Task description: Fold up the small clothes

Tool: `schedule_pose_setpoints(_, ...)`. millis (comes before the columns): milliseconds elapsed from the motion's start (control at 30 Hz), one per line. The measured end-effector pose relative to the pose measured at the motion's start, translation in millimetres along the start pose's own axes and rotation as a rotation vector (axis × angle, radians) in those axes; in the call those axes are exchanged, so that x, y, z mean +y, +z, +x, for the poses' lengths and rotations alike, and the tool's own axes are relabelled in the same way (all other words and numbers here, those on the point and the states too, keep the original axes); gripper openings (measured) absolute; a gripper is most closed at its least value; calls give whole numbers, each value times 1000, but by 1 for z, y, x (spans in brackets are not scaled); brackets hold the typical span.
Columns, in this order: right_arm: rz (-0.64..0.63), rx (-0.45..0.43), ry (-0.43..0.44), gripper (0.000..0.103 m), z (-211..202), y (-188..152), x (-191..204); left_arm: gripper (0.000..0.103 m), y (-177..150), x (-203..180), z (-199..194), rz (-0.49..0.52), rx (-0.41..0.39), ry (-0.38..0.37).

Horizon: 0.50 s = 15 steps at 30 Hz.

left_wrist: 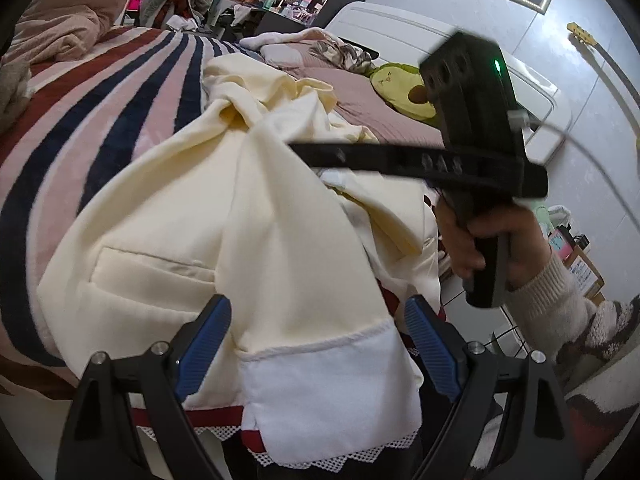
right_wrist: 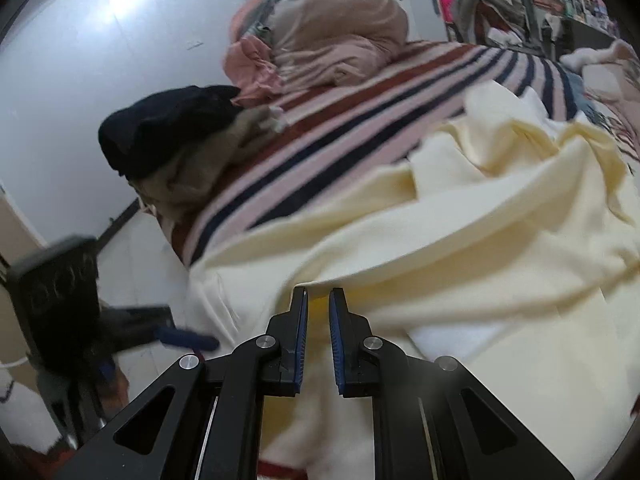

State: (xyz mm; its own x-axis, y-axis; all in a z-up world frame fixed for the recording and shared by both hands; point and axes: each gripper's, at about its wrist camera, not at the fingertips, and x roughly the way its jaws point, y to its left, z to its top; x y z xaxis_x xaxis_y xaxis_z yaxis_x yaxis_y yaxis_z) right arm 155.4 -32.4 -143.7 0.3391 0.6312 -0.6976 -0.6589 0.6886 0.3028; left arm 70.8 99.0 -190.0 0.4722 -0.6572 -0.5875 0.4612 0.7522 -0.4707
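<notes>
Cream-yellow woven jacket with a flap pocket [left_wrist: 240, 216] lies crumpled on the striped pink, navy and rust blanket [left_wrist: 100, 92], its long axis running from lower centre to upper centre of the left wrist view. Its white-lined hem hangs between the blue pads of the left gripper [left_wrist: 316, 344], which stand wide apart and press nothing. The right gripper [right_wrist: 318, 300], reaching in from the right edge, is pinched nearly closed on a cream fold, so it is the hand already engaged.
</notes>
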Motion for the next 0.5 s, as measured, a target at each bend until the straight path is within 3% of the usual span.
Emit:
schedule_pose_setpoints(333, -60, 64, -20, 6, 49, 30, 6, 85, -6, 11, 5, -42, 38, 50)
schedule_pose_setpoints(400, -69, 80, -32, 6, 56, 30, 6, 71, -8, 13, 8, -56, 49, 34)
schedule_pose_setpoints(467, -69, 89, -40, 7, 60, 29, 4, 39, -11, 13, 13, -60, 73, 27)
schedule_pose_setpoints(500, -63, 90, -40, 7, 61, 28, 3, 32, -12, 12, 17, -65, 82, 27)
